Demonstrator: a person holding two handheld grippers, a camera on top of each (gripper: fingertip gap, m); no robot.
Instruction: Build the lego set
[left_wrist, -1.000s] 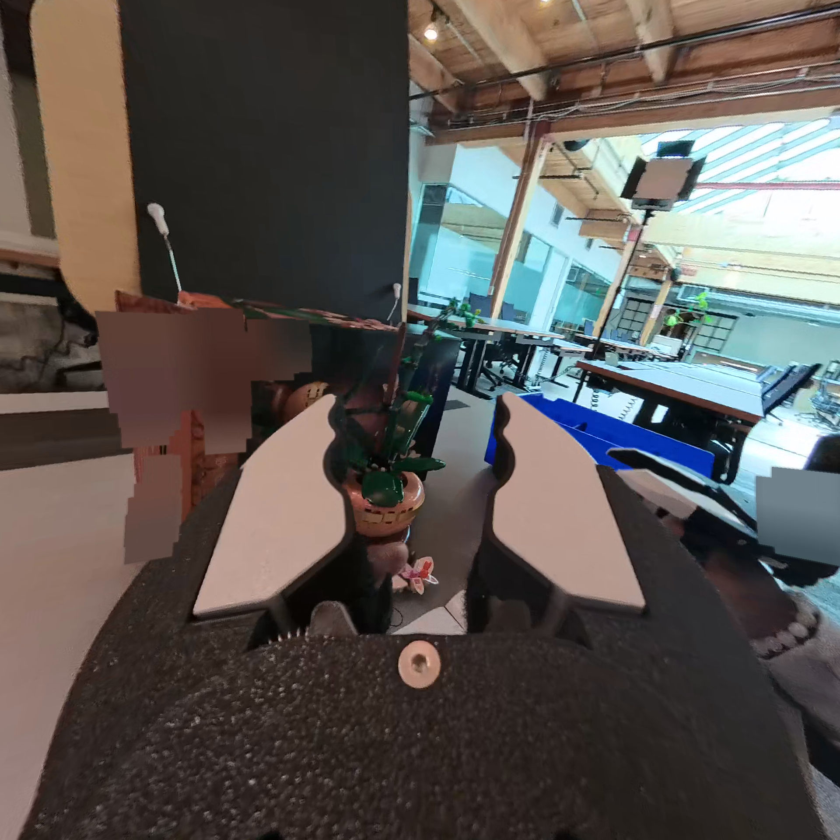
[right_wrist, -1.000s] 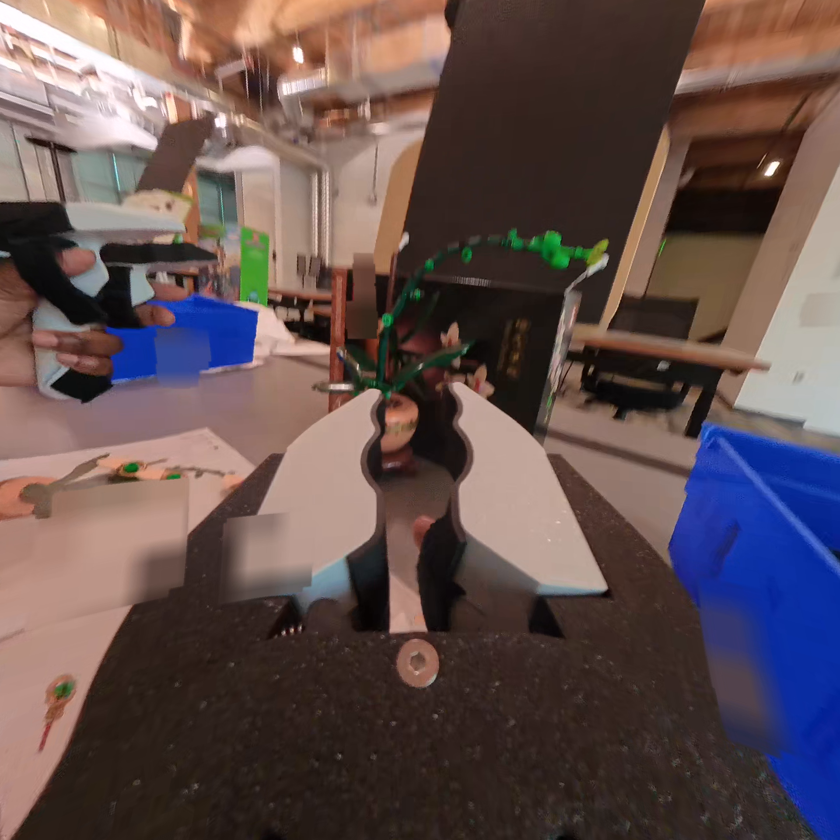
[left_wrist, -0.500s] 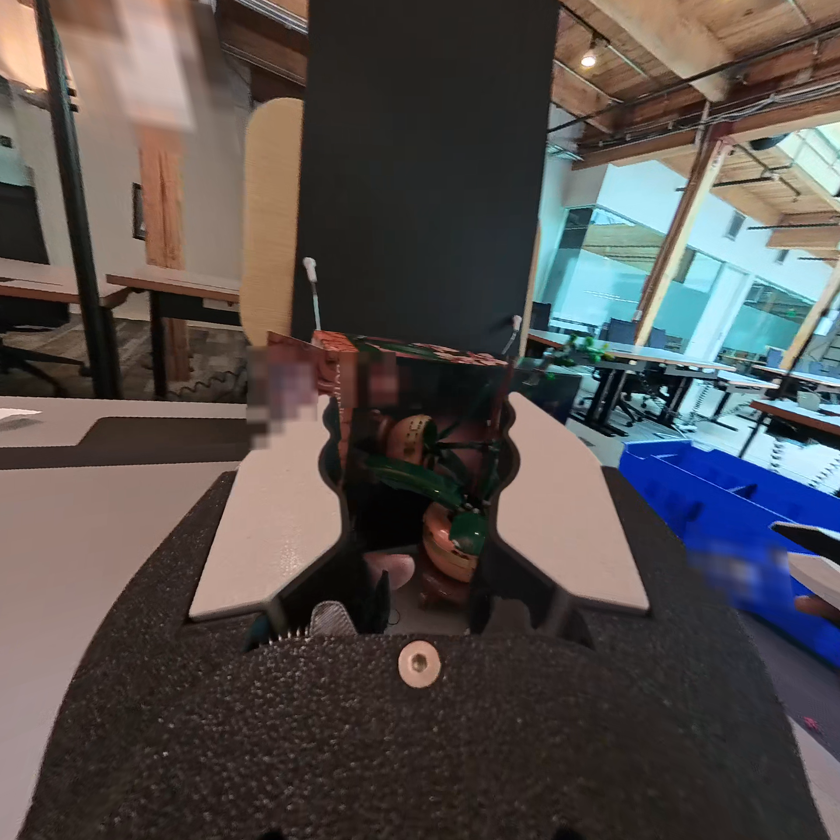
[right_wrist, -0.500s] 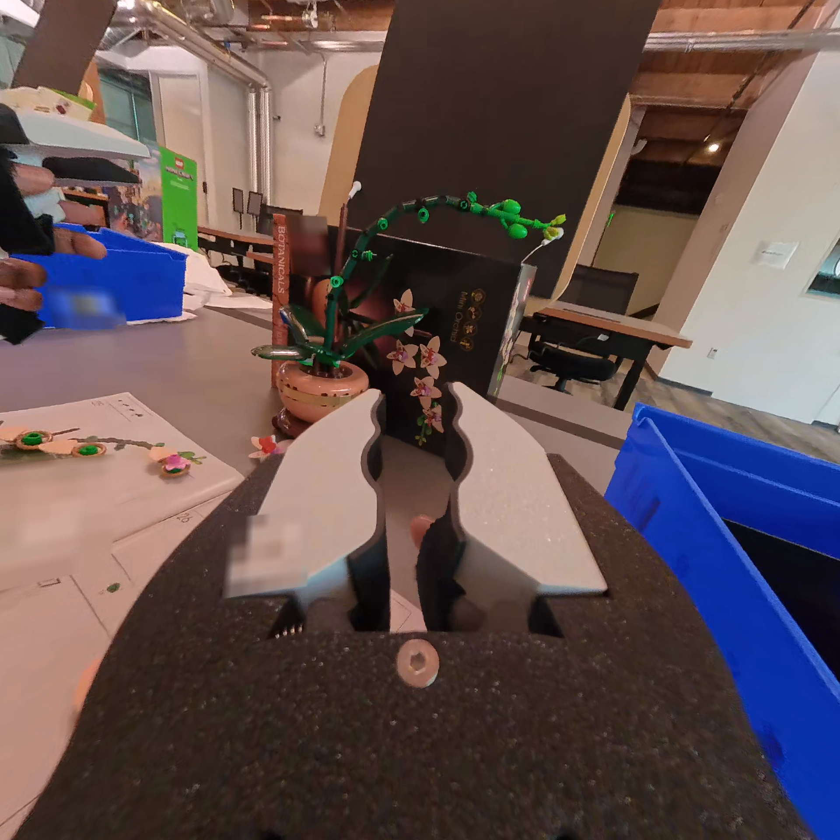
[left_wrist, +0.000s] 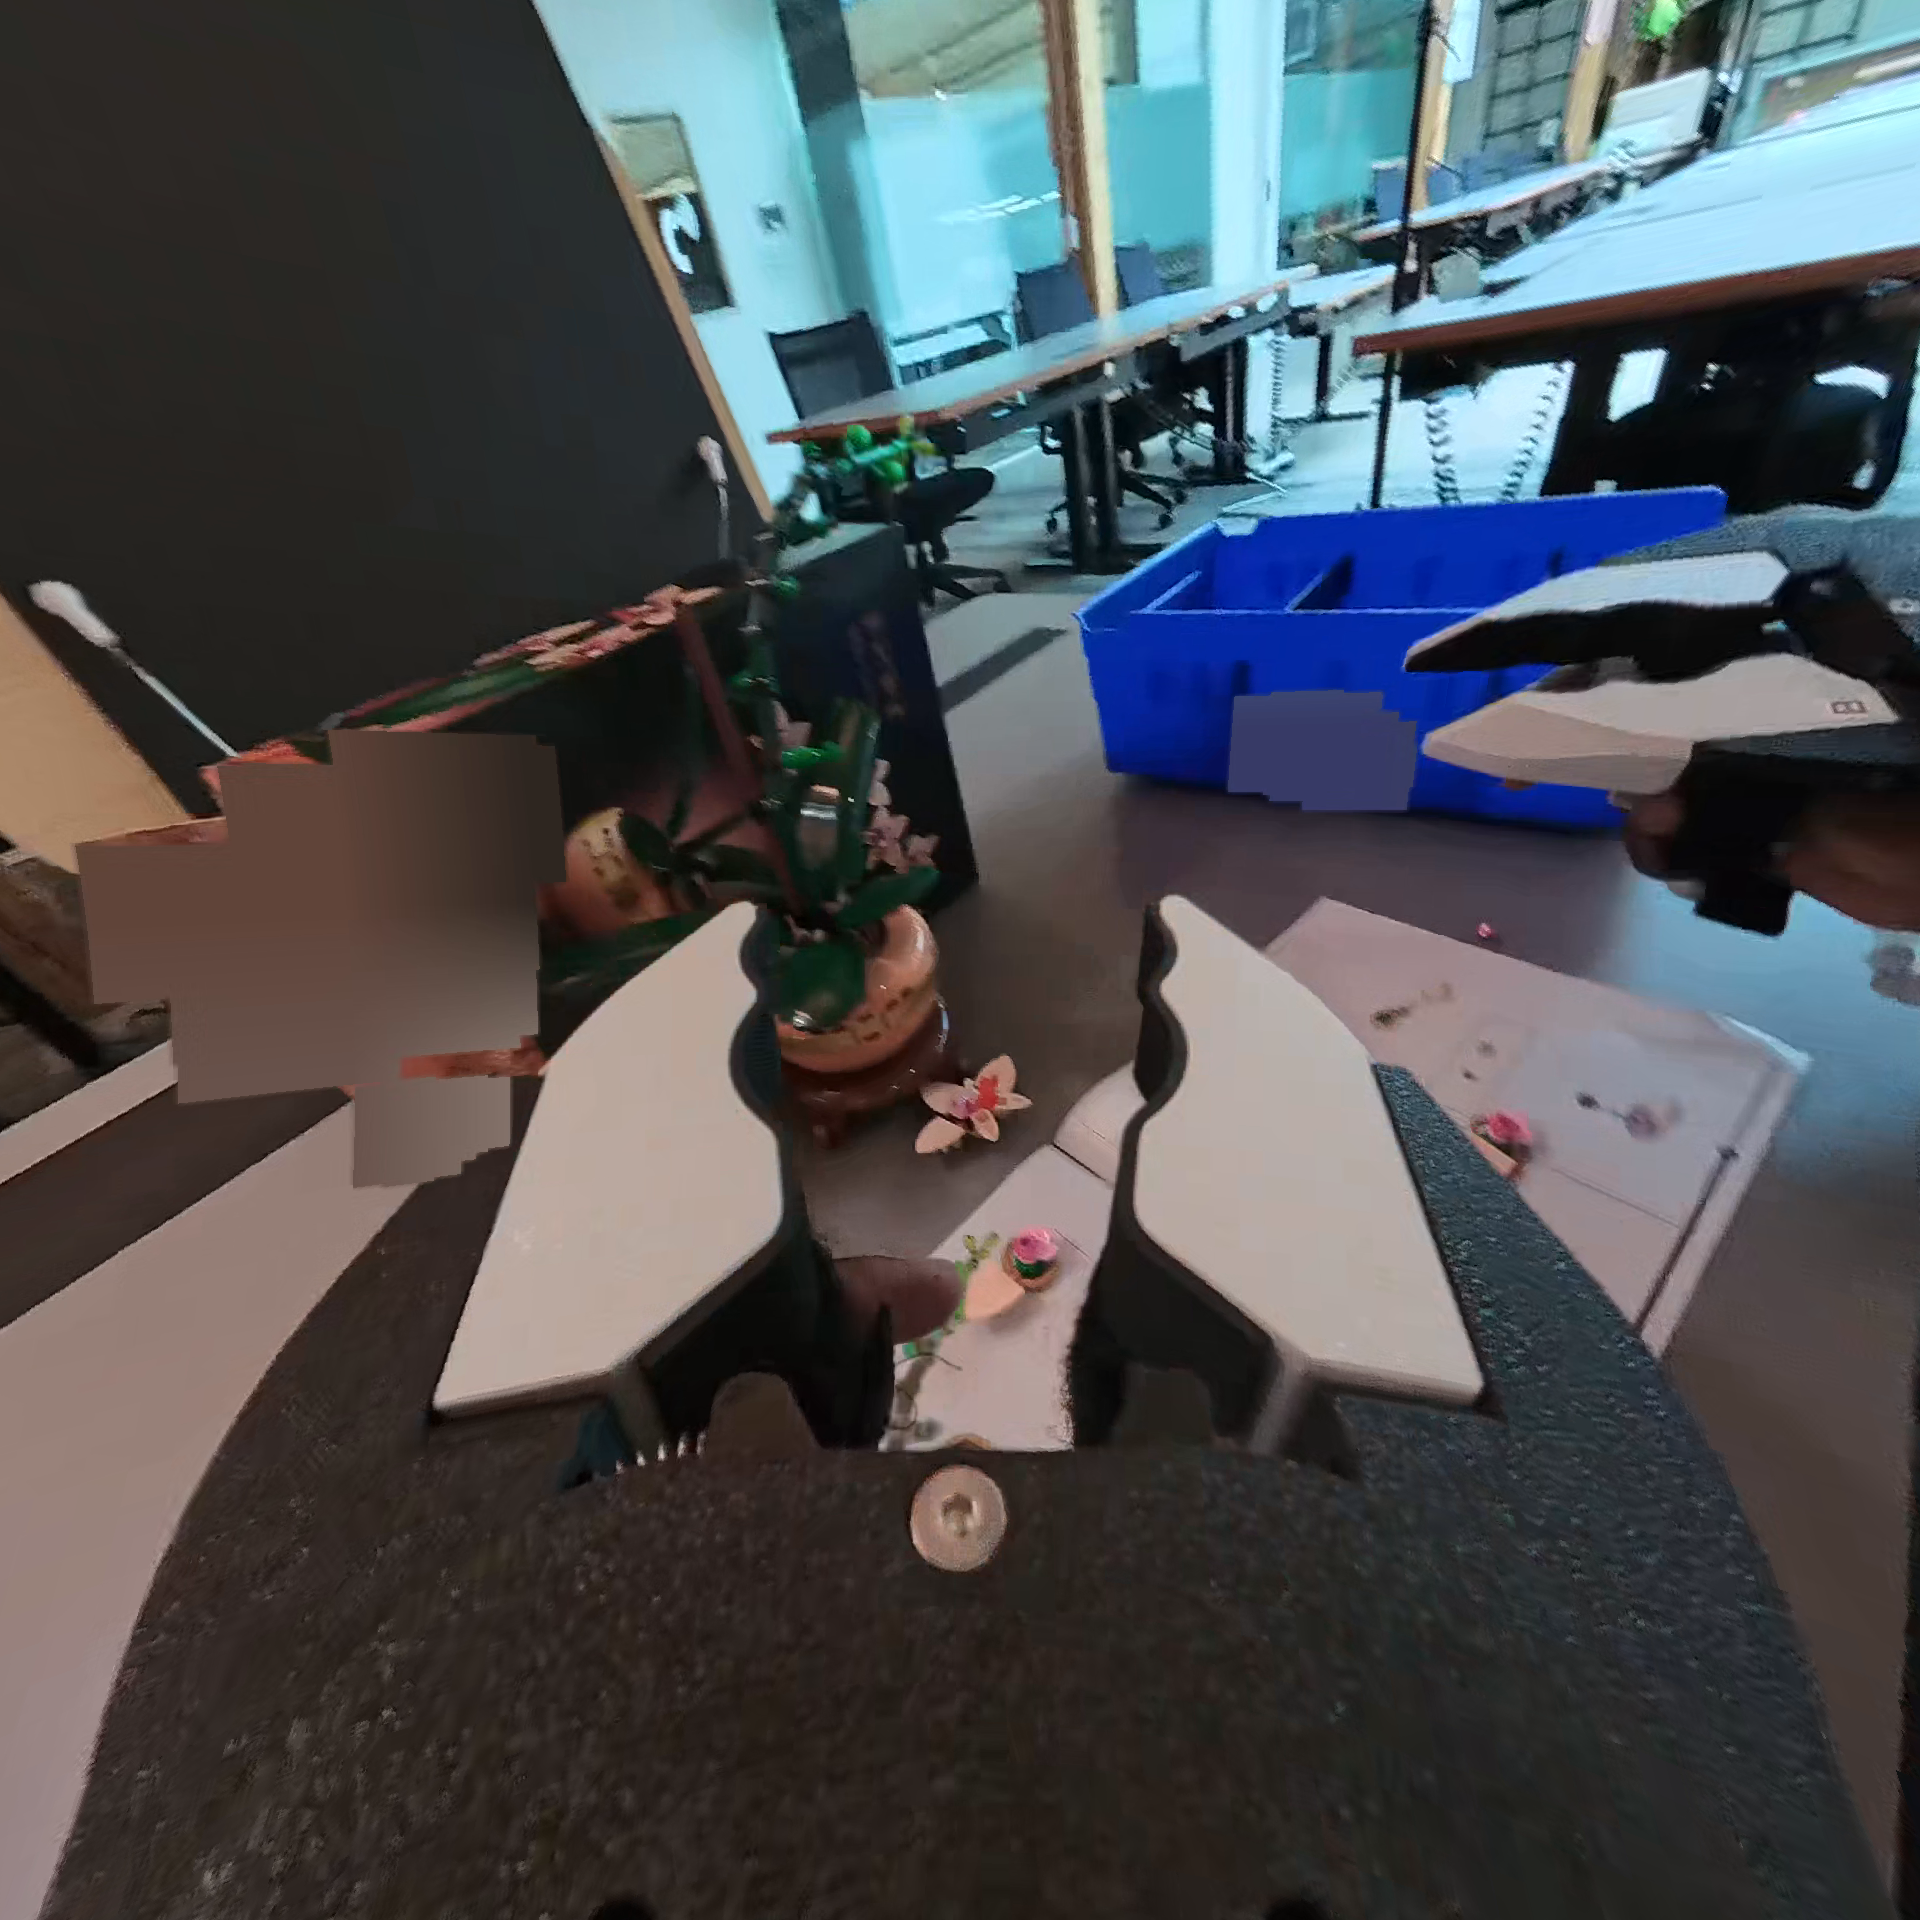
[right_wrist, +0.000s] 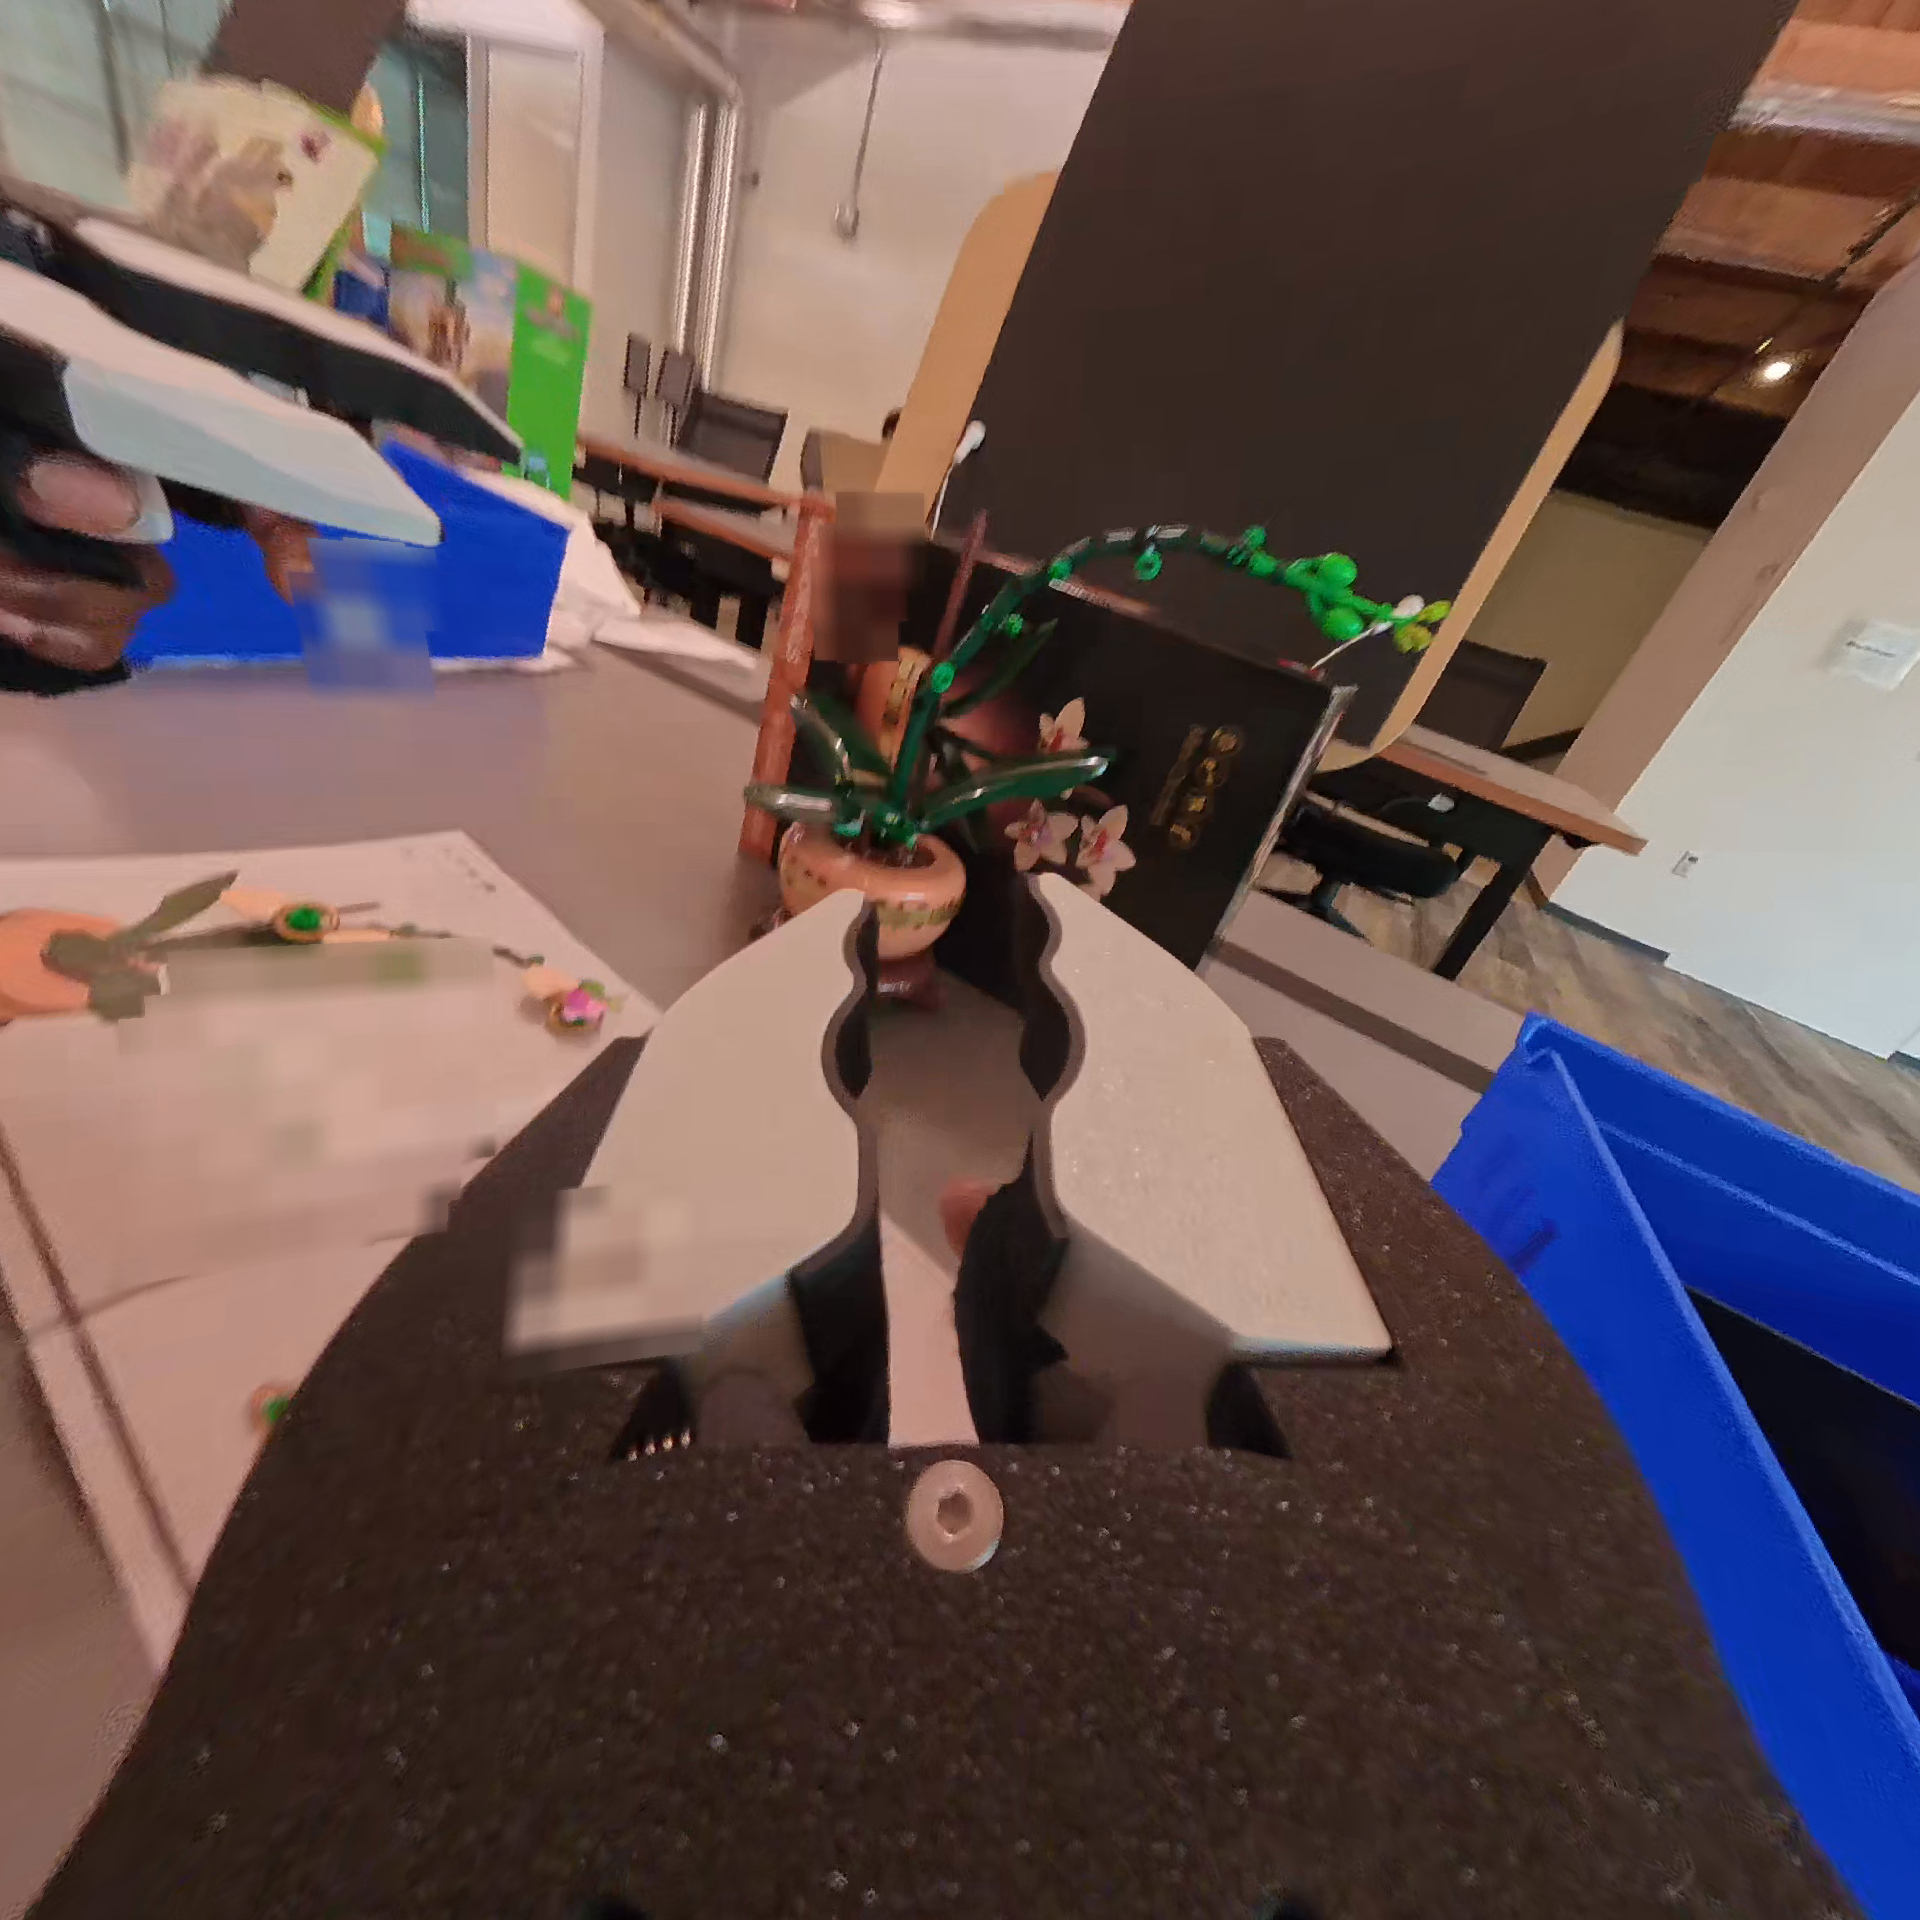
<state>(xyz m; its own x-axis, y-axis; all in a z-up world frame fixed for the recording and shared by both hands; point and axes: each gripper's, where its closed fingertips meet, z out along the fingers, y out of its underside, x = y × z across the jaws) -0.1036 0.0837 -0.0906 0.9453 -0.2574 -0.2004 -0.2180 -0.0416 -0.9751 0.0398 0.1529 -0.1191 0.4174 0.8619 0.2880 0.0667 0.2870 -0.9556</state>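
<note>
A brick-built orchid in a tan pot (left_wrist: 857, 1003) stands on the grey table in front of a dark box (left_wrist: 862, 707). My left gripper (left_wrist: 951, 920) is open and empty, above the table, with the pot just beyond its left fingertip. A loose pale flower piece (left_wrist: 971, 1110) lies beside the pot. My right gripper (right_wrist: 943, 899) is open with a narrow gap and holds nothing; the pot (right_wrist: 873, 883) sits just beyond its left fingertip. The green stem with buds (right_wrist: 1247, 561) arches to the right. Each gripper shows in the other's view, the right one (left_wrist: 1558, 707) and the left one (right_wrist: 260, 436).
An instruction booklet (left_wrist: 1538, 1081) with small flower pieces (left_wrist: 1034, 1252) lies on the table; it also shows in the right wrist view (right_wrist: 260, 1060). One blue bin (left_wrist: 1299, 634) stands behind it, another blue bin (right_wrist: 1714, 1299) at my right. A tall black panel (right_wrist: 1351, 312) rises behind the box.
The left view has tilted down from the box toward the table, pot and loose flower. The right gripper has swung so the pot lies behind its left fingertip. Both gaps look unchanged.
</note>
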